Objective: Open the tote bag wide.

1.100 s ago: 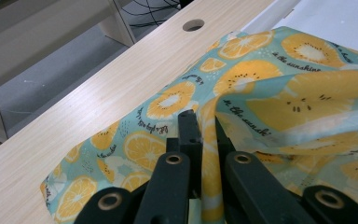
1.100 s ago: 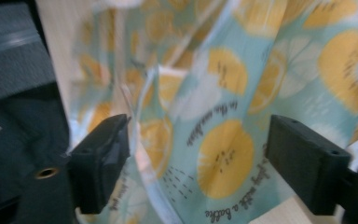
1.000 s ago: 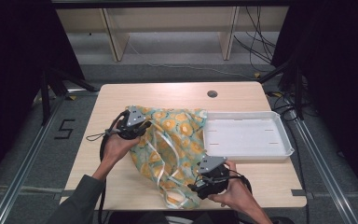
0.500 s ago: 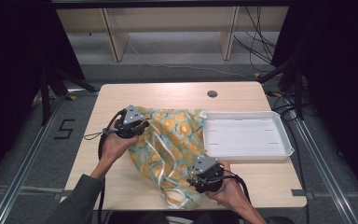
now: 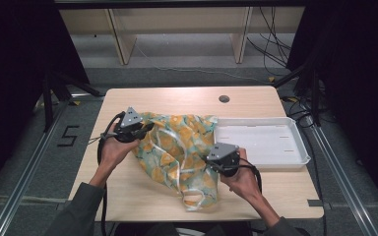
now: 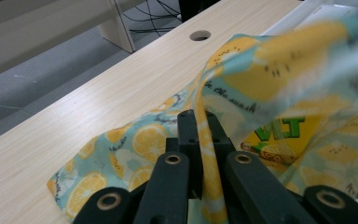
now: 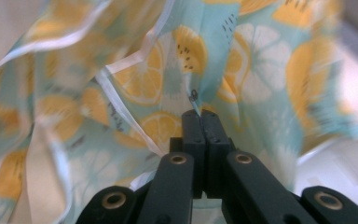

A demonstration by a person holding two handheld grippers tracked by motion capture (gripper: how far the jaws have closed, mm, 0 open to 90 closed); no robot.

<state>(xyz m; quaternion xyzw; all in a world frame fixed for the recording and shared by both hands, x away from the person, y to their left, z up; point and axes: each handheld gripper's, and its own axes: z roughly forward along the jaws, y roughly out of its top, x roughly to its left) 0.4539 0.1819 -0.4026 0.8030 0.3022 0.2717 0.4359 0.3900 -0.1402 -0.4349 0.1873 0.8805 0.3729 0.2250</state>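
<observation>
- Wooden table (image 5: 142, 196) before dark surroundings; white tray (image 5: 261, 142) at right, bare.
- Lemon-print cloth (image 5: 177, 147) lies crumpled at centre, partly lifted.
- Left tongs (image 5: 145, 129) clamped on its far-left edge; right tongs (image 5: 211, 164) — jaws just closed — pinch a near fold.
- Judged stage: both grips taken; spreading or folding remains.

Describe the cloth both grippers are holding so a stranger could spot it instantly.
On the wooden table, left of the white tray, lies a crumpled cloth. Its turquoise fabric printed with orange slices, edged in white, matches nothing nearby.
</observation>
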